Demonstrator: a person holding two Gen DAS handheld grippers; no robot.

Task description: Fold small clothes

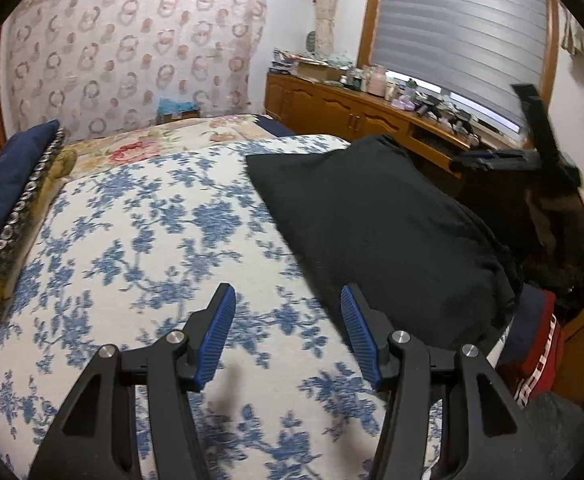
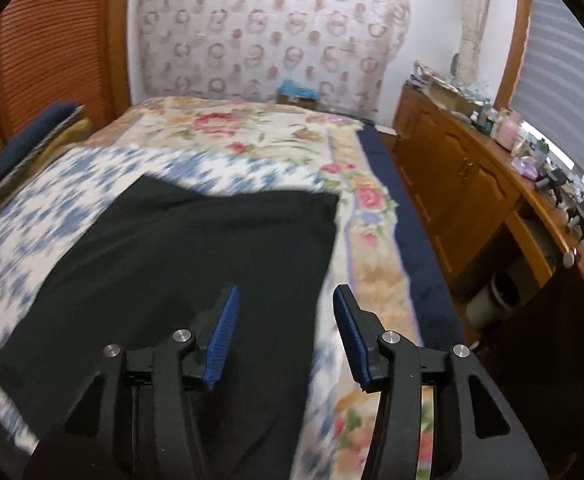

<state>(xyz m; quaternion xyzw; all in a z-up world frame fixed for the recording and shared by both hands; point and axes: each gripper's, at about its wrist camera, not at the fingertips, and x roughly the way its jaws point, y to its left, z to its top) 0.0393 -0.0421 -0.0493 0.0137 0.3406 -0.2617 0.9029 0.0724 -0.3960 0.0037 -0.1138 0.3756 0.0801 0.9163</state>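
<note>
A black garment (image 1: 372, 220) lies spread flat on the blue-flowered bedspread (image 1: 152, 240), near the bed's right side. My left gripper (image 1: 288, 292) is open and hangs over the bedspread just left of the garment's near corner, with nothing between its blue pads. In the right wrist view the black garment (image 2: 192, 248) fills the middle. My right gripper (image 2: 287, 288) is open above the garment's right edge; its left finger is over the black cloth, its right finger over the bedspread (image 2: 92, 184). Nothing is held.
Folded navy and yellow cloths (image 1: 8, 176) are stacked at the bed's left side. A red and navy piece (image 1: 536, 344) lies off the bed's right edge. A person's hand (image 1: 552, 216) is at the right. A cluttered wooden dresser (image 2: 452, 168) runs along the right wall.
</note>
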